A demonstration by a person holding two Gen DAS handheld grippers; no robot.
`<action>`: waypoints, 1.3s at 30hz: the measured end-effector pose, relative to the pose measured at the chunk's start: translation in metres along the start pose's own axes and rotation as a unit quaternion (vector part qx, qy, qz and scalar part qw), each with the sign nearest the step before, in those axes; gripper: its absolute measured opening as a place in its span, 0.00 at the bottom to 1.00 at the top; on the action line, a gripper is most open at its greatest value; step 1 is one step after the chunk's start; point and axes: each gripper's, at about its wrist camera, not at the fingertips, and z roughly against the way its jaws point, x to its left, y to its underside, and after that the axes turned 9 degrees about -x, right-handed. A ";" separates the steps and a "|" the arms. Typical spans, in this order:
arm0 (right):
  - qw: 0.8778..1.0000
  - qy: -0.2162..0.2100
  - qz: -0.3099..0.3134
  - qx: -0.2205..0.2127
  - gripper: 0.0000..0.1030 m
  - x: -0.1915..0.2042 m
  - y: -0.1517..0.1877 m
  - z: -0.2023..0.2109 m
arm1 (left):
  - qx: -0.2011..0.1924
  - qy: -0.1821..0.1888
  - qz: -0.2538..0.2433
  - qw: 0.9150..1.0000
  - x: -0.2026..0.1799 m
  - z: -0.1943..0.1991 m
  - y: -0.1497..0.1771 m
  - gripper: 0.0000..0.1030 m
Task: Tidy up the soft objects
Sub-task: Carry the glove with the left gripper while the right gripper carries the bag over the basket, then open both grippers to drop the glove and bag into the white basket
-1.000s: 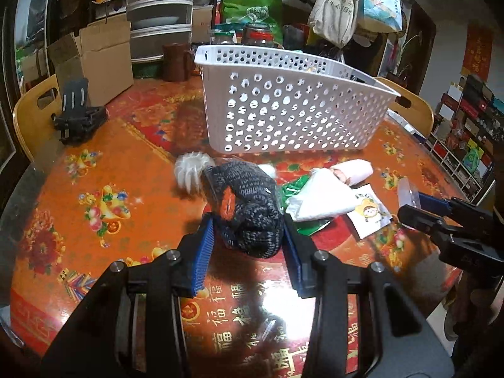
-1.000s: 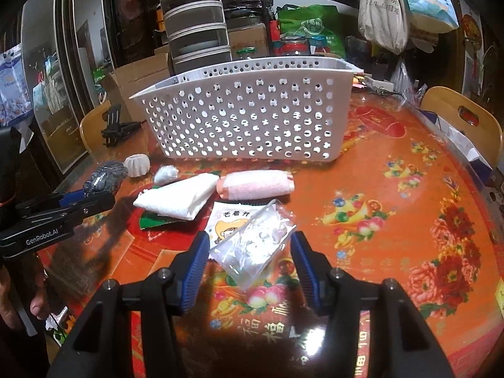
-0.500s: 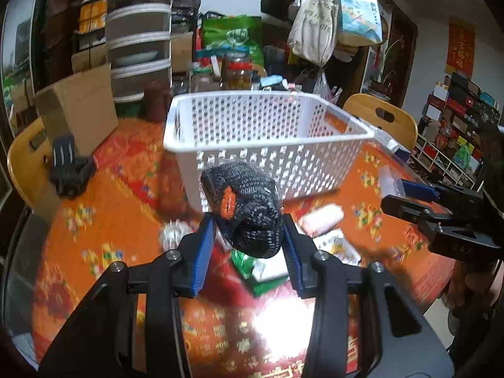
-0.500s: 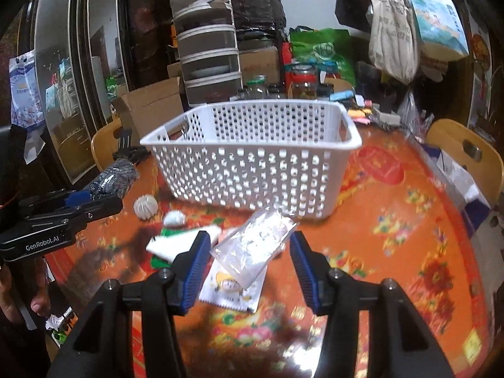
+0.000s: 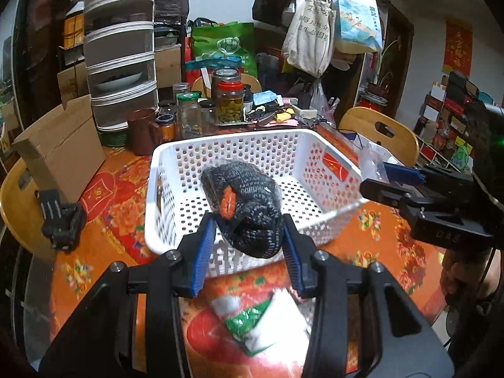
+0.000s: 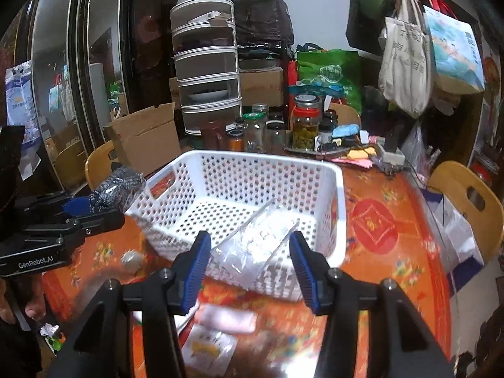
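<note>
My left gripper (image 5: 249, 236) is shut on a black knitted bundle (image 5: 244, 203) in clear wrap, held in the air over the near rim of the white perforated basket (image 5: 321, 145). My right gripper (image 6: 249, 258) is shut on a clear plastic packet (image 6: 256, 239), also lifted over the basket's (image 6: 338, 195) near side. The basket's inside looks bare. On the table below lie a white and green packet (image 5: 252, 324), a pink roll (image 6: 228, 316), a printed packet (image 6: 208, 349) and a small white ball (image 6: 131, 260).
Glass jars (image 5: 228, 100), a brown mug (image 5: 143, 132), a cardboard box (image 5: 60, 148) and stacked drawers (image 5: 121, 63) stand behind the basket. A black mount (image 5: 61, 220) sits at the table's left. Wooden chairs (image 5: 382, 132) ring the orange patterned table (image 6: 393, 220).
Both grippers have risen from the table with their loads and moved forward to the basket. The view now looks down into the basket.
</note>
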 end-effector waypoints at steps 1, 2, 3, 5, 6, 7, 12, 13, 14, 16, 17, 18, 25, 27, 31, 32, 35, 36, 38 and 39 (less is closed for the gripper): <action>1.000 -0.003 0.002 0.001 0.50 -0.002 -0.005 -0.007 | 0.004 -0.001 0.002 1.000 0.000 -0.006 -0.005 0.38; 1.000 -0.003 0.006 0.004 0.50 -0.004 -0.009 -0.015 | 0.010 -0.004 0.004 1.000 0.000 -0.015 -0.011 0.38; 1.000 -0.001 0.009 0.008 0.50 -0.005 -0.011 -0.021 | 0.014 -0.005 0.004 1.000 0.001 -0.023 -0.016 0.38; 1.000 0.004 0.017 0.019 0.50 -0.007 -0.016 -0.038 | 0.025 -0.006 0.007 1.000 0.002 -0.040 -0.025 0.38; 0.999 0.009 0.021 0.024 0.50 -0.007 -0.017 -0.044 | 0.031 -0.010 0.007 0.999 0.001 -0.048 -0.029 0.38; 0.999 0.013 0.023 0.031 0.50 -0.008 -0.018 -0.051 | 0.037 -0.013 0.008 0.999 0.003 -0.056 -0.030 0.38; 0.997 0.024 0.014 0.077 0.49 -0.021 -0.020 -0.094 | 0.091 -0.020 0.018 0.995 0.009 -0.108 -0.041 0.38; 0.996 0.027 0.014 0.084 0.49 -0.022 -0.020 -0.100 | 0.102 -0.019 0.025 0.994 0.011 -0.118 -0.042 0.38; 0.995 0.030 0.014 0.093 0.49 -0.024 -0.019 -0.107 | 0.116 -0.021 0.030 0.993 0.014 -0.130 -0.043 0.38; 0.993 0.031 0.011 0.113 0.49 -0.028 -0.018 -0.121 | 0.136 -0.022 0.036 0.990 0.017 -0.147 -0.044 0.38; 0.992 0.029 0.008 0.121 0.50 -0.030 -0.017 -0.126 | 0.146 -0.024 0.036 0.988 0.018 -0.155 -0.040 0.38; 0.991 0.031 0.004 0.133 0.50 -0.033 -0.017 -0.133 | 0.155 -0.027 0.035 0.987 0.019 -0.161 -0.039 0.38; 0.984 0.036 0.016 0.171 0.50 -0.032 -0.011 -0.159 | 0.202 -0.032 0.038 0.978 0.023 -0.197 -0.029 0.38; 0.983 0.034 0.017 0.177 0.50 -0.031 -0.009 -0.162 | 0.208 -0.029 0.038 0.977 0.022 -0.201 -0.026 0.38; 0.982 0.039 0.025 0.183 0.50 -0.030 -0.007 -0.166 | 0.215 -0.030 0.043 0.975 0.022 -0.204 -0.021 0.38; 0.982 0.040 0.027 0.183 0.50 -0.029 -0.006 -0.165 | 0.213 -0.031 0.046 0.975 0.023 -0.204 -0.020 0.38; 0.982 0.038 0.027 0.185 0.50 -0.028 -0.007 -0.165 | 0.206 -0.031 0.045 0.977 0.024 -0.201 -0.021 0.39; 0.982 0.037 0.027 0.184 0.50 -0.027 -0.007 -0.165 | 0.202 -0.030 0.045 0.978 0.024 -0.199 -0.022 0.41; 0.982 0.041 0.032 0.181 0.50 -0.025 -0.006 -0.164 | 0.194 -0.031 0.047 0.979 0.024 -0.194 -0.024 0.60; 0.982 0.042 0.032 0.181 0.50 -0.025 -0.006 -0.164 | 0.188 -0.031 0.047 0.981 0.024 -0.191 -0.026 0.64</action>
